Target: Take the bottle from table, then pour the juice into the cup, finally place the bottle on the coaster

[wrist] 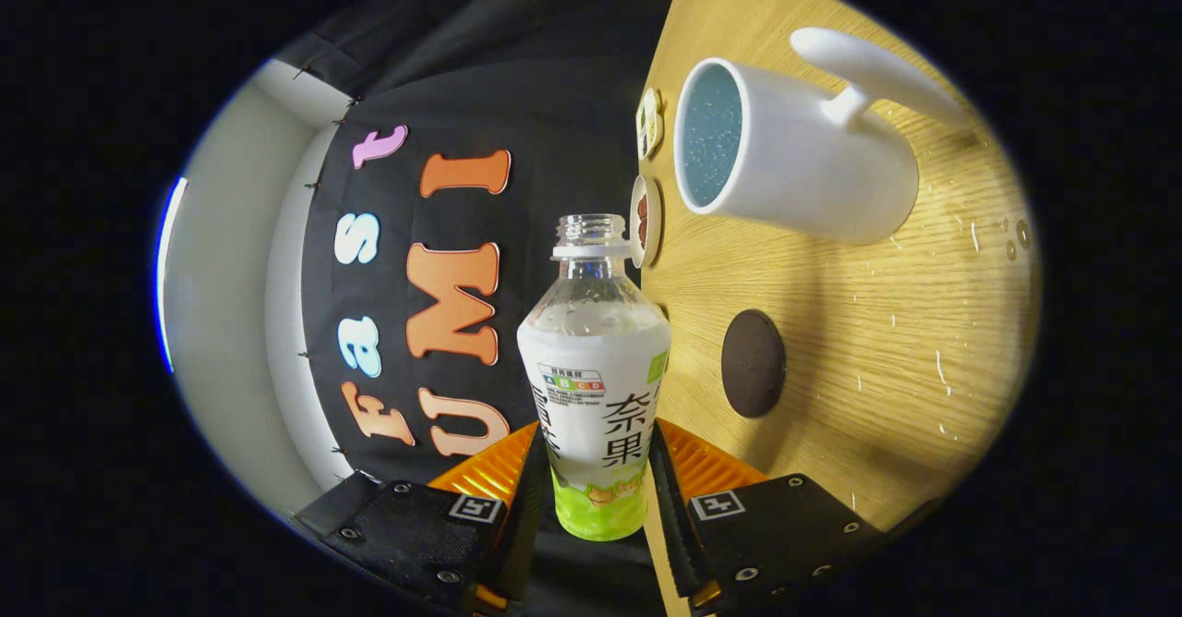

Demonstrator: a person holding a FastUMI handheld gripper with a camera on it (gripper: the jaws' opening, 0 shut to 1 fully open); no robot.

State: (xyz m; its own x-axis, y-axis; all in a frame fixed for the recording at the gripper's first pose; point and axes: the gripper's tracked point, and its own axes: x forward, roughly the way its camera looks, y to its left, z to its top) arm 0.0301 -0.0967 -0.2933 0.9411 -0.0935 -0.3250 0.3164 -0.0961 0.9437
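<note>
Wood-grain tabletop [831, 340] fills the far side of the gripper view, which is rolled steeply so that the tabletop's edge runs up and down just behind the bottle. Both fingers of the gripper [600, 497] press on the bottle [596, 386] from either side, clamping its lower body over the printed label. The bottle is uncapped, with a clear neck and open mouth pointing away from the fingers, and the upper part looks clear while the base is green. Beyond the fingers and off to one side, a white cup [794, 164] with a long handle stands on the tabletop, its open mouth showing a bluish inside. A dark round coaster [753, 363] lies flat on the tabletop between the cup and the fingers, apart from both. Two small decorated discs [646, 174] sit along the tabletop's edge near the cup's rim. Scattered pale specks and droplets mark the wood past the coaster.
</note>
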